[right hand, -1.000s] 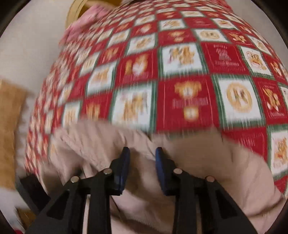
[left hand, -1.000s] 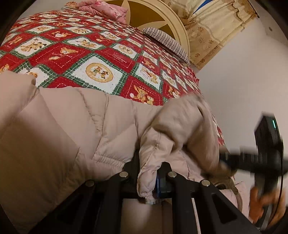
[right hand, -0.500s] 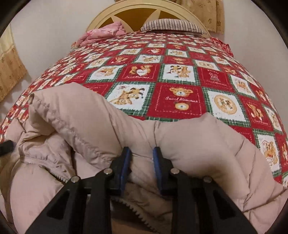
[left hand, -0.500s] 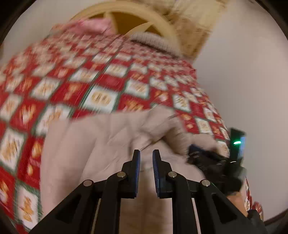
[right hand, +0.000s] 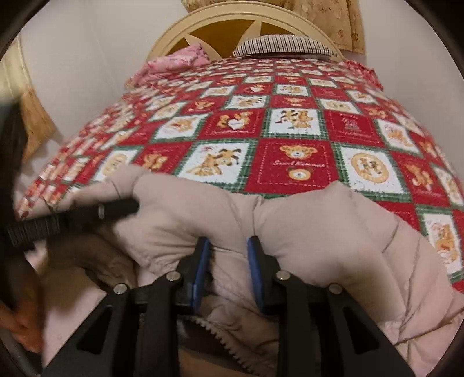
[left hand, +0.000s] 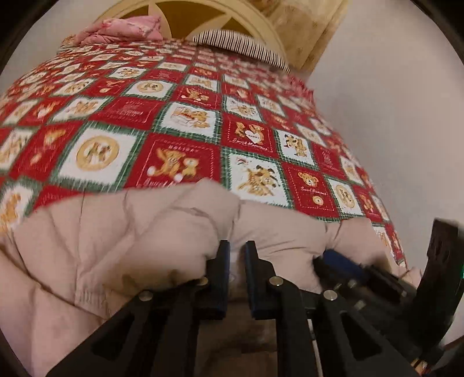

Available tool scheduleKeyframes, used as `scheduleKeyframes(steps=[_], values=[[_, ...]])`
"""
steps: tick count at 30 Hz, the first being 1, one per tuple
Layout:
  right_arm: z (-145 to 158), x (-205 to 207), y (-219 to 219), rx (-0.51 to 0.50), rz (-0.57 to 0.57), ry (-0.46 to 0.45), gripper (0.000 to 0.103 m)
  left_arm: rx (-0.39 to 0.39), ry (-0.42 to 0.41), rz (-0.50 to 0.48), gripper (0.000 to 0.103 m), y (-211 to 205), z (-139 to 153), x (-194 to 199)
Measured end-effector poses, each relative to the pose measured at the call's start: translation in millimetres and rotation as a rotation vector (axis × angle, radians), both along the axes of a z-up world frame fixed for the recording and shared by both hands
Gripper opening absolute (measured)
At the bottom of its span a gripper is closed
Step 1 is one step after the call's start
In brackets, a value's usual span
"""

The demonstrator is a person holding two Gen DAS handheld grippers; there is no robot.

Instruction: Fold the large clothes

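A beige puffer jacket (left hand: 130, 232) lies bunched at the near edge of the bed. My left gripper (left hand: 237, 249) is shut, its tips pinched into a fold of the jacket that bulges on both sides of them. My right gripper (right hand: 227, 246) is shut on a thicker fold of the jacket (right hand: 333, 232), with fabric filling the gap between its blue pads and the zipper teeth just below. The two grippers work side by side: the right gripper (left hand: 339, 258) shows low right in the left wrist view, and the left gripper (right hand: 127, 205) reaches in from the left in the right wrist view.
A red, green and white teddy-bear quilt (left hand: 179, 156) covers the bed. At the far end are a cream headboard (right hand: 246, 23), a striped pillow (right hand: 284, 47) and a pink folded cloth (right hand: 177, 59). Walls and yellow curtains (right hand: 342, 20) flank the bed. A hand (right hand: 23, 324) shows low left.
The sleeve end that hung from my left gripper a second ago is gone; the gripper swung across and closed tighter on the jacket's fold. My right gripper kept its grip.
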State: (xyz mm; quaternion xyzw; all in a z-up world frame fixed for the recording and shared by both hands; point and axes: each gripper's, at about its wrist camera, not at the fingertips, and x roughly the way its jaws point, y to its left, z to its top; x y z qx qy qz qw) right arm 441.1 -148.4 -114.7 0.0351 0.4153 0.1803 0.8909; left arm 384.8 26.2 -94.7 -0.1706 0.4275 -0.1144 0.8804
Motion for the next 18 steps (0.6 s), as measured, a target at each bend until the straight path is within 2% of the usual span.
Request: scheduleKeyframes(steps=[3, 6, 9, 11, 13, 15, 18], values=[[1.2, 0.0, -2.3, 0.04, 0.006, 0.001, 0.03, -0.075, 0.037, 0.024, 0.004, 8.3, -15.0, 9.2], [8.1, -2.2, -9.5, 0.094, -0.009, 0.008, 0.031, -0.053, 0.033, 0.018, 0.004, 2.4, -15.7, 11.5], [22.1, -6.0, -32.4, 0.167, -0.092, 0.028, 0.031, -0.062, 0.034, 0.017, 0.004, 4.0, -16.6, 10.4], [20.0, -3.0, -46.1, 0.155, -0.157, 0.093, 0.027, -0.045, 0.031, 0.015, 0.004, 1.9, -16.0, 10.5], [5.9, 2.3, -48.8, 0.157, -0.128, 0.148, 0.022, -0.006, 0.024, 0.013, 0.004, -2.6, -14.4, 10.4], [-1.5, 5.1, -45.8, 0.14, -0.119, 0.126, 0.021, 0.049, 0.015, 0.012, 0.004, -9.2, -12.4, 9.4], [-6.1, 11.0, -34.8, 0.089, -0.151, 0.089, 0.02, 0.08, 0.01, 0.012, 0.004, -11.7, -12.4, 9.2]])
